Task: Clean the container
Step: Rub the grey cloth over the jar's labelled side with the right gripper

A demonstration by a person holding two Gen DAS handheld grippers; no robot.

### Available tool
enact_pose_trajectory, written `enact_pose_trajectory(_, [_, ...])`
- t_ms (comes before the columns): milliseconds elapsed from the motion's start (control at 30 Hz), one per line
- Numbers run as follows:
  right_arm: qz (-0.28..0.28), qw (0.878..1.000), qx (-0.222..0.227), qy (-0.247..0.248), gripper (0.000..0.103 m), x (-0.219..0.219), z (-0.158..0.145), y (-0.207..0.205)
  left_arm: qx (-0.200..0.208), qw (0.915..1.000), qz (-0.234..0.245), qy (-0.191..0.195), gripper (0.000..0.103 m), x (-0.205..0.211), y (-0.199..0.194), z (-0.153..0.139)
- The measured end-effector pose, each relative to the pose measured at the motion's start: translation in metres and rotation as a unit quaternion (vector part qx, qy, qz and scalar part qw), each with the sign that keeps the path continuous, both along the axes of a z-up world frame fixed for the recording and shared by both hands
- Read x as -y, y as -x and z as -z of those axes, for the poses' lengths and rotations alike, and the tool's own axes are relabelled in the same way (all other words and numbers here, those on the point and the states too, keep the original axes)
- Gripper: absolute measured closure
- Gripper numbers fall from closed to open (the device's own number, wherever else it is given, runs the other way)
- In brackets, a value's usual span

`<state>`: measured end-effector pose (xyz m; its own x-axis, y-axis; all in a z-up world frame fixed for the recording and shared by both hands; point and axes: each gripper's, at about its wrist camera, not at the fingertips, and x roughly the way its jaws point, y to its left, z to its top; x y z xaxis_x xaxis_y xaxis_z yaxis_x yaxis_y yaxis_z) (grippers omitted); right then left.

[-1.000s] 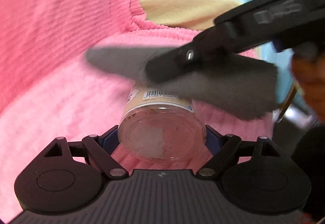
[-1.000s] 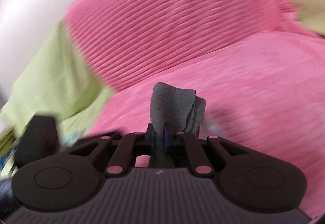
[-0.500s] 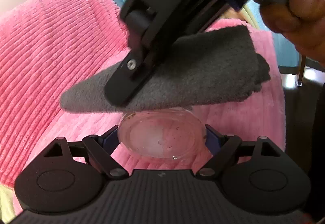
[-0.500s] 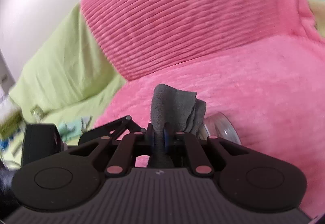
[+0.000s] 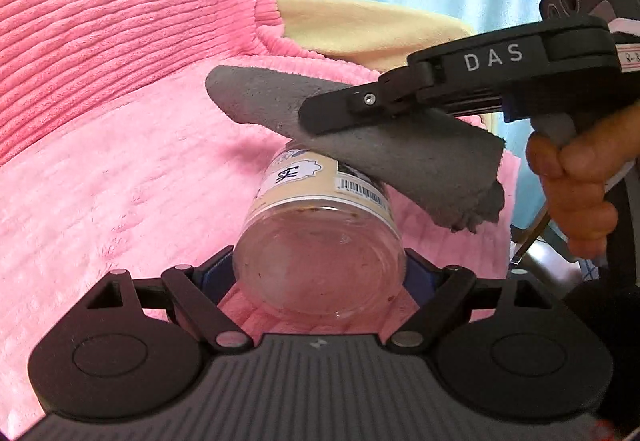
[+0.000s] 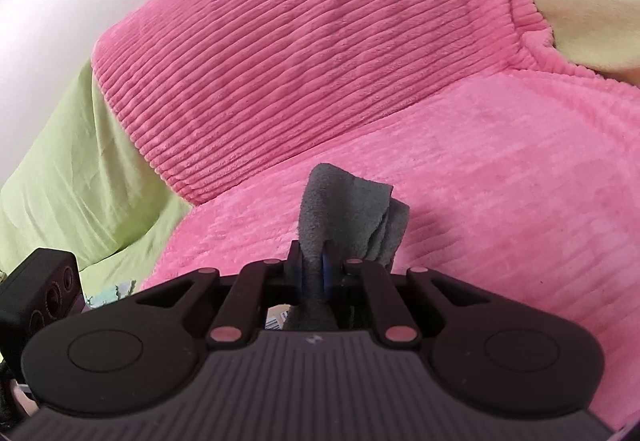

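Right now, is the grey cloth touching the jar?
Touching. Left wrist view: grey cloth lies draped across the jar label's upper side, no gap visible.

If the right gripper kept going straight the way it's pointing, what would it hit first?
Probably the pink corduroy cushion: beyond the gray cloth held in the right gripper, nothing else shows in that line, though depth is unclear.
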<state>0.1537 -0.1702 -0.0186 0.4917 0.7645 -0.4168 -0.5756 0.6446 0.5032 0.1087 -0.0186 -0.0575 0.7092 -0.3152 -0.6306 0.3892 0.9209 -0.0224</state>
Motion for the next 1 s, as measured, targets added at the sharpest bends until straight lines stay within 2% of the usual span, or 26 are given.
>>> enact_pose_trajectory(67, [0.001, 1.000, -0.001, 0.004, 0.096, 0.000, -0.002, 0.002, 0.011, 0.9996, 0.002, -0.027, 0.018, 0.007, 0.003, -0.001])
enact_pose_trajectory(133, [-0.011, 1.000, -0.002, 0.008, 0.096, -0.002, -0.006, 0.007, 0.031, 0.9968, 0.009, -0.073, 0.018, 0.015, 0.009, 0.003])
enact_pose_trajectory(233, [-0.075, 0.997, -0.010, -0.009, 0.096, -0.010, -0.008, 0.021, 0.049, 0.9921, 0.016, -0.115, 0.018, 0.027, 0.028, 0.007])
enact_pose_trajectory(333, [-0.106, 0.994, 0.018, 0.015, 0.097, -0.019, -0.012, 0.028, 0.066, 0.9866, 0.020, -0.148, 0.018, 0.035, 0.029, 0.012])
enact_pose_trajectory(500, [-0.011, 1.000, -0.005, 0.016, 0.097, -0.010, -0.009, 0.005, 0.093, 0.9761, 0.029, -0.194, 0.018, 0.049, 0.028, 0.015])
enact_pose_trajectory(567, [-0.010, 1.000, -0.005, 0.020, 0.096, -0.012, -0.010, 0.007, 0.094, 0.9755, 0.029, -0.197, 0.018, 0.050, 0.027, 0.016])
enact_pose_trajectory(667, [-0.087, 0.996, -0.001, 0.009, 0.096, -0.025, -0.010, 0.022, 0.095, 0.9745, 0.031, -0.201, 0.018, 0.051, 0.027, 0.018])
enact_pose_trajectory(733, [-0.124, 0.992, 0.018, 0.021, 0.096, -0.033, -0.012, 0.028, 0.097, 0.9737, 0.032, -0.203, 0.018, 0.050, 0.030, 0.019])
enact_pose_trajectory(800, [-0.110, 0.993, 0.020, 0.024, 0.097, -0.032, -0.011, 0.020, 0.098, 0.9737, 0.033, -0.203, 0.018, 0.050, 0.028, 0.018])
enact_pose_trajectory(933, [-0.025, 1.000, -0.008, 0.007, 0.097, -0.017, -0.002, -0.011, 0.096, 0.9753, 0.032, -0.196, 0.018, 0.050, 0.022, 0.016])
enact_pose_trajectory(1000, [-0.023, 1.000, -0.005, 0.008, 0.097, -0.017, -0.001, -0.011, 0.088, 0.9779, 0.028, -0.187, 0.018, 0.050, 0.018, 0.015])
